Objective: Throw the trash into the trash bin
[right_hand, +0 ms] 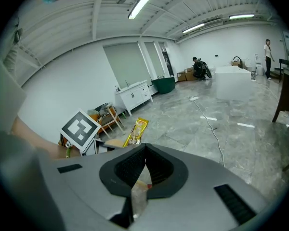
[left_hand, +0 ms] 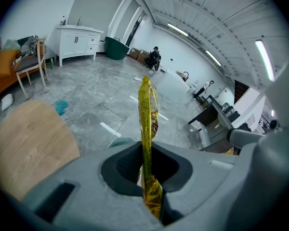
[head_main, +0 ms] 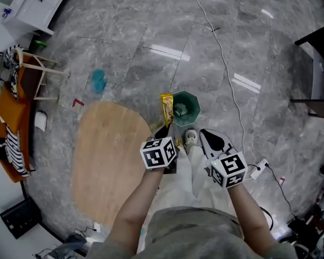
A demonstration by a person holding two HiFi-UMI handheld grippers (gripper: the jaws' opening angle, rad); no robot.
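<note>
The green trash bin (head_main: 187,107) stands open on the grey floor, just ahead of my feet. My left gripper (head_main: 164,129) is shut on a long yellow snack wrapper (head_main: 167,109), which stands upright beside the bin's left rim. In the left gripper view the yellow wrapper (left_hand: 147,124) rises from the closed jaws of the left gripper (left_hand: 150,189). My right gripper (head_main: 204,134) hovers to the bin's near right. It is shut on a small clear wrapper (right_hand: 137,189), pinched between the jaws of the right gripper (right_hand: 136,198). From there the yellow wrapper (right_hand: 136,131) shows to the left.
A round wooden table (head_main: 108,155) lies left of my legs. A chair (head_main: 35,74) piled with clothes and a white cabinet (head_main: 38,4) stand far left. A cable (head_main: 227,69) runs across the floor to a power strip (head_main: 259,166). A dark desk (head_main: 318,53) is at right.
</note>
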